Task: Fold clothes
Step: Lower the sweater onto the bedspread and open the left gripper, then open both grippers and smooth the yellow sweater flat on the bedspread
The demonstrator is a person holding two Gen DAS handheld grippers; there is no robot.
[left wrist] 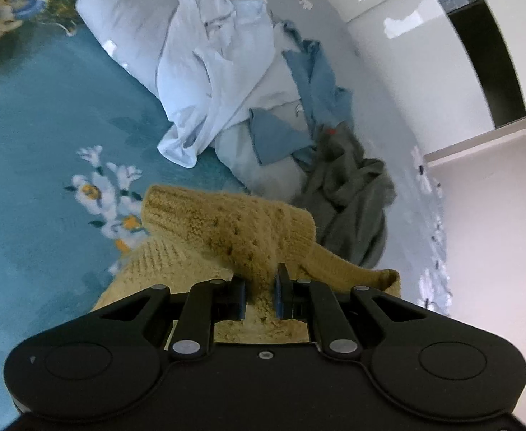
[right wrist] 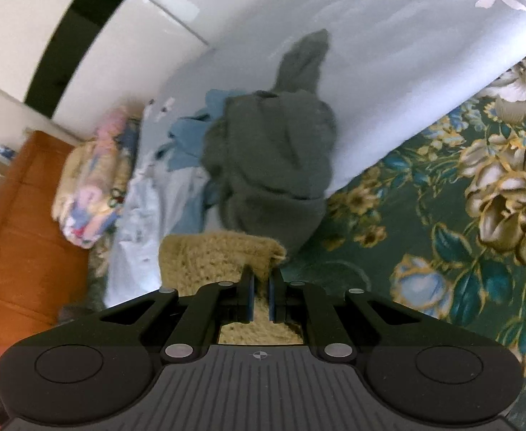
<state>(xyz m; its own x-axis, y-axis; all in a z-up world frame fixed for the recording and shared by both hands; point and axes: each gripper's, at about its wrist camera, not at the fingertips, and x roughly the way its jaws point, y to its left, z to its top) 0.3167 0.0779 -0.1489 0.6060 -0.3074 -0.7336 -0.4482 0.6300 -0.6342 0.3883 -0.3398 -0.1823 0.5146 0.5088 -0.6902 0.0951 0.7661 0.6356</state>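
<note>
A tan knitted sweater (left wrist: 227, 230) lies on a teal flowered bed cover (left wrist: 40, 136). My left gripper (left wrist: 261, 287) is shut on a fold of the sweater, which drapes forward over the fingers. In the right wrist view my right gripper (right wrist: 261, 289) is shut on another edge of the same sweater (right wrist: 209, 255). Beyond it lies a crumpled grey-green garment (right wrist: 270, 151), which also shows in the left wrist view (left wrist: 349, 186). A pale blue shirt (left wrist: 205, 72) and a darker blue garment (left wrist: 313, 82) lie piled further away.
A pale grey flowered sheet (right wrist: 388, 54) covers the far part of the bed. A patterned folded bundle (right wrist: 90, 179) sits near an orange-brown wooden board (right wrist: 18, 233). A glossy white wardrobe (left wrist: 424, 36) with a dark gap stands beyond the bed.
</note>
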